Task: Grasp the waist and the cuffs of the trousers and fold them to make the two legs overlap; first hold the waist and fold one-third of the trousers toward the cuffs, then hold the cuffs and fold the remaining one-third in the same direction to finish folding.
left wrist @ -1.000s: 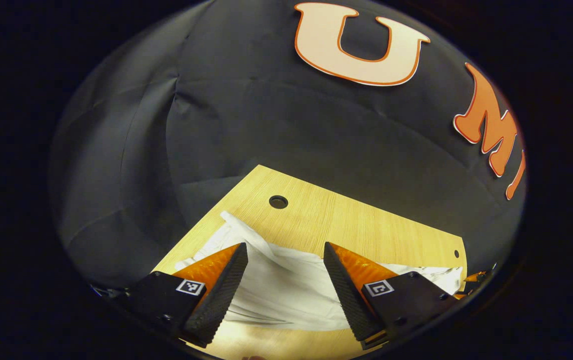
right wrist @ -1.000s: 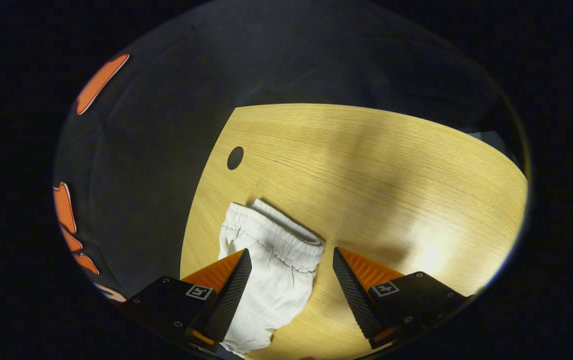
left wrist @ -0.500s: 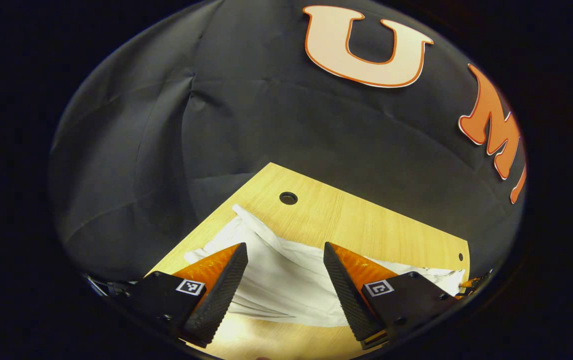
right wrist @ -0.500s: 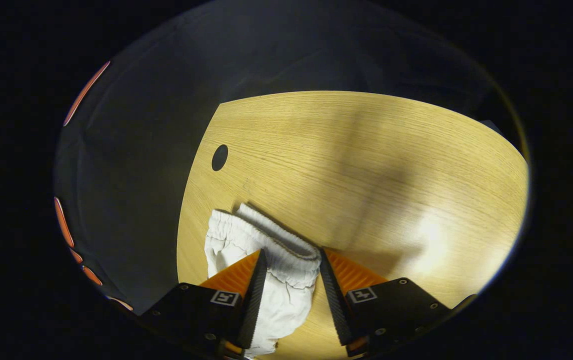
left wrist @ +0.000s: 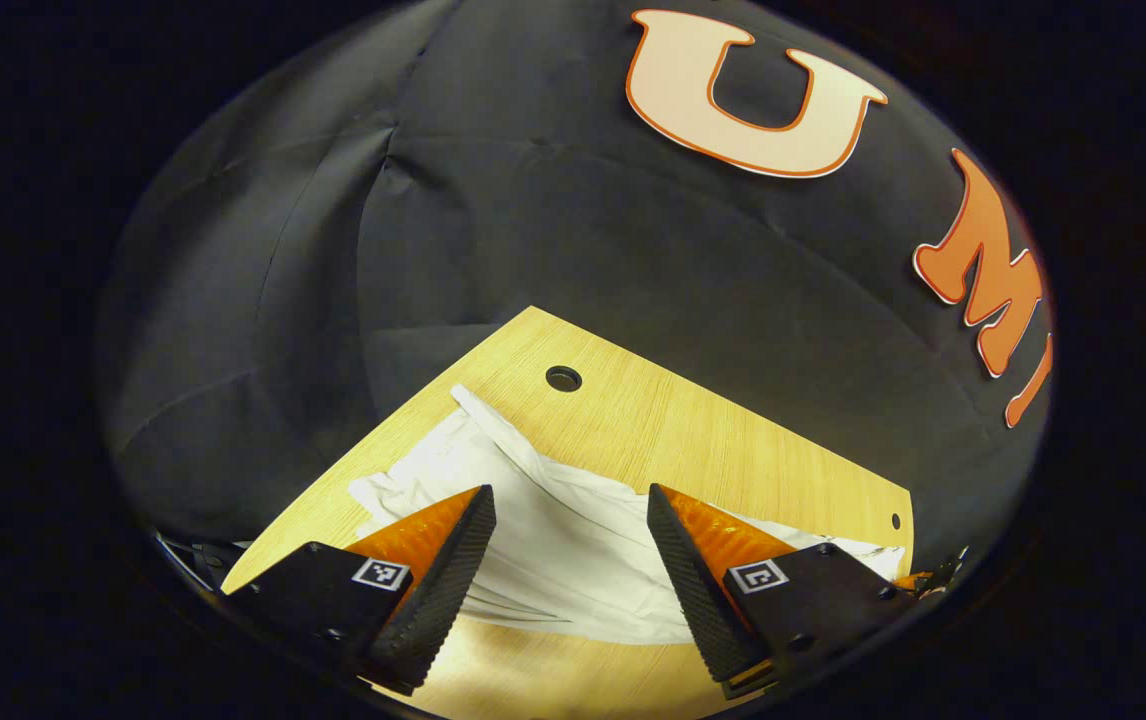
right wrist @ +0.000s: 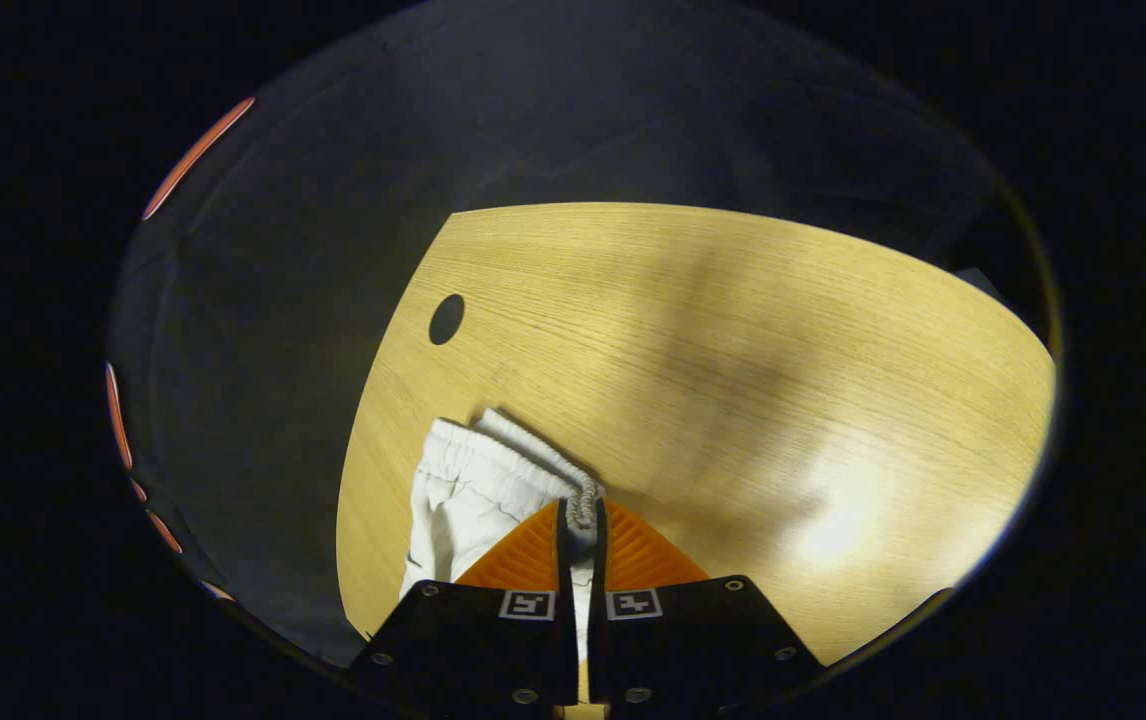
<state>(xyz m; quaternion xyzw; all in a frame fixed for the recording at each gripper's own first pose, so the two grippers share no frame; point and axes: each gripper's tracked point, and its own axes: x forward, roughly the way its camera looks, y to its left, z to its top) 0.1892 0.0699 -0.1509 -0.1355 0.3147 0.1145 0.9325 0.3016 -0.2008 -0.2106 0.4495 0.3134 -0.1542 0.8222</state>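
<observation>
White trousers (left wrist: pixel 563 560) lie spread on the wooden table (left wrist: pixel 693 440). In the left gripper view my left gripper (left wrist: pixel 571 545) stands open just above the cloth, a finger on each side of a wrinkled stretch, with a cuff end (left wrist: pixel 478 410) reaching toward the table's far corner. In the right gripper view the elastic waist (right wrist: pixel 493 465) bunches up, and my right gripper (right wrist: pixel 581 520) is shut on its near corner, both fingers pressing the gathered band.
A round cable hole (left wrist: pixel 563 379) sits near the table's far edge, also seen as the cable hole (right wrist: pixel 446 319) in the right gripper view. Bare table (right wrist: pixel 733 350) stretches ahead and to the right of the waist. Black cloth walls stand behind.
My right gripper went from wide open to shut on the waistband over the last second. The left gripper stayed open and shifted only slightly over the trousers.
</observation>
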